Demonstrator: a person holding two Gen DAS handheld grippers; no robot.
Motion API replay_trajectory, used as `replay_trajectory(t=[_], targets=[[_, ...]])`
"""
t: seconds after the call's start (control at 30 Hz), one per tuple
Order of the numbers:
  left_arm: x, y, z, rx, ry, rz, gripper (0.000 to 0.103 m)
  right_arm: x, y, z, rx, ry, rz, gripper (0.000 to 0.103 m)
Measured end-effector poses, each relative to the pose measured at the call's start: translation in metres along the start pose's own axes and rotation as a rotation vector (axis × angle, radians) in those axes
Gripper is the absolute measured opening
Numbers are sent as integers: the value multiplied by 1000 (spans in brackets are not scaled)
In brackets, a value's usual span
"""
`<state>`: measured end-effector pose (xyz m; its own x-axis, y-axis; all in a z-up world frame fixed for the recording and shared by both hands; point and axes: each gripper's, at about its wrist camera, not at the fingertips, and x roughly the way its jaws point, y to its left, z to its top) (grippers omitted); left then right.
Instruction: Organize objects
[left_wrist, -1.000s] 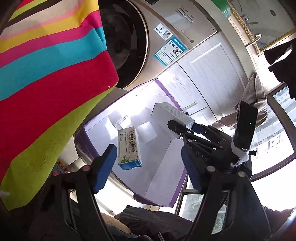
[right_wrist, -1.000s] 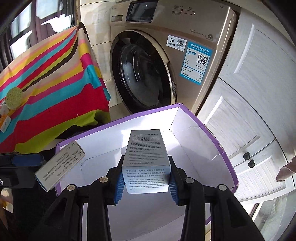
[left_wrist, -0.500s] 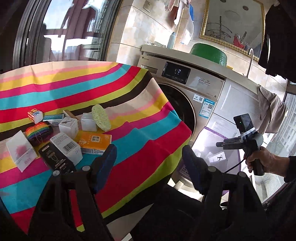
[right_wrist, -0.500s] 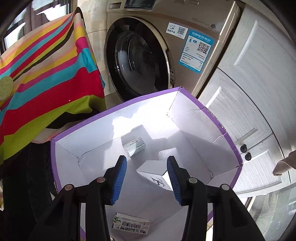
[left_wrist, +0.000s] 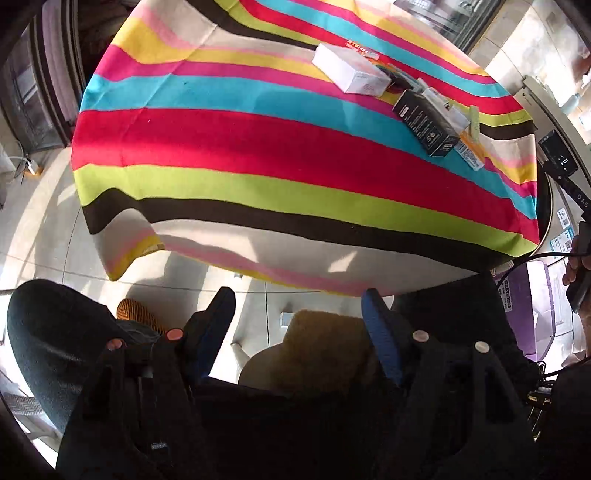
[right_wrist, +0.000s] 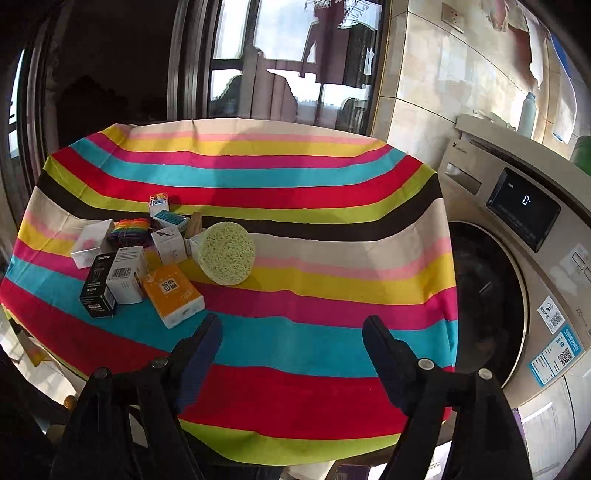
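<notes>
Several small boxes sit on the striped tablecloth (right_wrist: 295, 206): an orange box (right_wrist: 173, 295), a black box (right_wrist: 98, 284), a white barcode box (right_wrist: 125, 277), and a round green sponge (right_wrist: 225, 254). My right gripper (right_wrist: 291, 332) is open and empty, above the table's near edge, right of the orange box. My left gripper (left_wrist: 299, 302) is open and empty, low beside the table over the floor. In the left wrist view a white box (left_wrist: 351, 74) and the black box (left_wrist: 424, 123) lie at the cloth's (left_wrist: 258, 147) far side.
A washing machine (right_wrist: 517, 266) stands right of the table. The purple-edged cardboard box (left_wrist: 535, 306) is partly seen at the right in the left wrist view, next to the hand on the other gripper. A tiled floor (left_wrist: 37, 221) and a brown stool (left_wrist: 317, 350) lie below.
Both grippers left the purple box. The right gripper, which dropped its white box there, swung up to face the table. The left gripper swung down beside the table.
</notes>
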<state>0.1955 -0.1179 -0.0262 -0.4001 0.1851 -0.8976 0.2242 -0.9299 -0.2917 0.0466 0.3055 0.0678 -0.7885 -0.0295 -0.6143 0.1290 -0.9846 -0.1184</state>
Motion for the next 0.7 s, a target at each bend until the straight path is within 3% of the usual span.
replay_trajectory(t=[0.1, 0.17, 0.27, 0.3, 0.4, 0.43, 0.47, 0.5, 0.53, 0.6, 0.7], targets=[[49, 56, -6, -361, 190, -14, 62, 11, 37, 16, -49, -22, 125, 81], [100, 84, -4, -502, 309, -61, 62, 22, 59, 21, -73, -13, 218, 82], [197, 115, -7, -598, 536, -76, 61, 32, 91, 23, -109, 11, 314, 82], [236, 120, -10, -587, 626, -104, 62, 32, 102, 22, -115, 22, 337, 82], [333, 130, -22, -542, 814, -98, 62, 33, 126, 22, -139, 41, 354, 82], [365, 123, -25, -465, 880, -114, 63, 34, 133, 23, -146, 51, 344, 82], [393, 118, -35, -458, 967, -165, 63, 36, 140, 23, -147, 70, 330, 82], [412, 112, -32, -416, 944, -163, 68, 38, 145, 25, -142, 94, 322, 82], [431, 101, -31, -309, 947, -103, 76, 40, 149, 25, -135, 115, 316, 82], [465, 79, -29, -217, 1001, -155, 82, 45, 161, 26, -147, 150, 285, 82], [511, 53, -20, -103, 1024, -138, 85, 53, 174, 32, -152, 197, 244, 82]])
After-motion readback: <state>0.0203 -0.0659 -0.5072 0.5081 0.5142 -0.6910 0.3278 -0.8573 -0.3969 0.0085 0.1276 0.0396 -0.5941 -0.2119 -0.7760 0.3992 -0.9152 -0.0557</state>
